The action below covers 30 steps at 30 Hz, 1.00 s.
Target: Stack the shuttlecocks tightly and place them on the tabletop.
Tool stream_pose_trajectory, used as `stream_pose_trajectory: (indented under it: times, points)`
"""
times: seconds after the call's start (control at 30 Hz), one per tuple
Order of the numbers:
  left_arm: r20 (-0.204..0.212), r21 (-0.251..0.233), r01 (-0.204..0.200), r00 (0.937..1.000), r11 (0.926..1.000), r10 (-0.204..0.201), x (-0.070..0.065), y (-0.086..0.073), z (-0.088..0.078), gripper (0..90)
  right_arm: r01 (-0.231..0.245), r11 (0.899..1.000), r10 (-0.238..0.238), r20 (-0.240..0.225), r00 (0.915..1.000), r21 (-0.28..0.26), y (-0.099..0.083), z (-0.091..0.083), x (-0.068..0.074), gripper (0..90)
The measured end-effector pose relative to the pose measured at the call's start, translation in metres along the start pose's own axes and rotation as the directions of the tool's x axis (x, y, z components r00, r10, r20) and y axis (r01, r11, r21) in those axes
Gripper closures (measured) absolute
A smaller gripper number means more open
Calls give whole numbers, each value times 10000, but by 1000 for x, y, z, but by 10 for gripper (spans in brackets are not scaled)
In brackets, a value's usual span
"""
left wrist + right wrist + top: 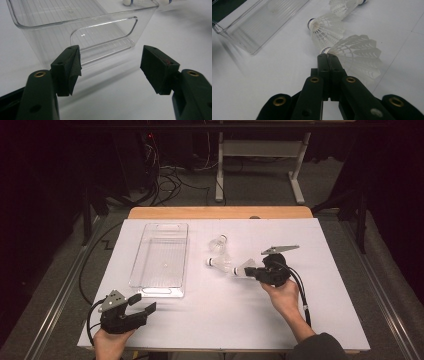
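A: Where do things lie relative to the clear bin (161, 257)?

B: Right gripper (327, 56), well right of it, jaws pressed together, tips touching the nearest shuttlecock (358, 48) at its cork. Left gripper (110, 65), just before the bin's near end, jaws spread, nothing between them.

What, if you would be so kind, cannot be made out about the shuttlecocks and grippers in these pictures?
- Right gripper, right gripper view: whether its shut jaws pinch the nearest shuttlecock; jaw tips hide its cork.
- Farthest shuttlecock: cut by the top edge.
- Left gripper view: shuttlecock corks cut by the top edge.
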State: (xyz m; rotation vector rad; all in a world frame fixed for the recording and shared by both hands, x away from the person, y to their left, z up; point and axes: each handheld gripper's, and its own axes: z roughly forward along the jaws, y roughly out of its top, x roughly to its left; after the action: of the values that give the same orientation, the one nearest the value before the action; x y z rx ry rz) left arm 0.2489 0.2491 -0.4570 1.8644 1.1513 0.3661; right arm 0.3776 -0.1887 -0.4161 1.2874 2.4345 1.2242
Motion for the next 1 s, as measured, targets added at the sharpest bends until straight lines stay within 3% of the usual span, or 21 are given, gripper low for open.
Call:
stream_pose_trajectory:
  times: [0.47,1.0]
  points:
    - [-97,81,-77,9999,9999,78,0,0,1,334,-133,9998,133,11,9999,-152,17,10,-3,900]
    - [-63,113,-112,9999,9999,113,-1,0,1,333,-309,9992,302,-279,9992,-243,22,30,-1,900]
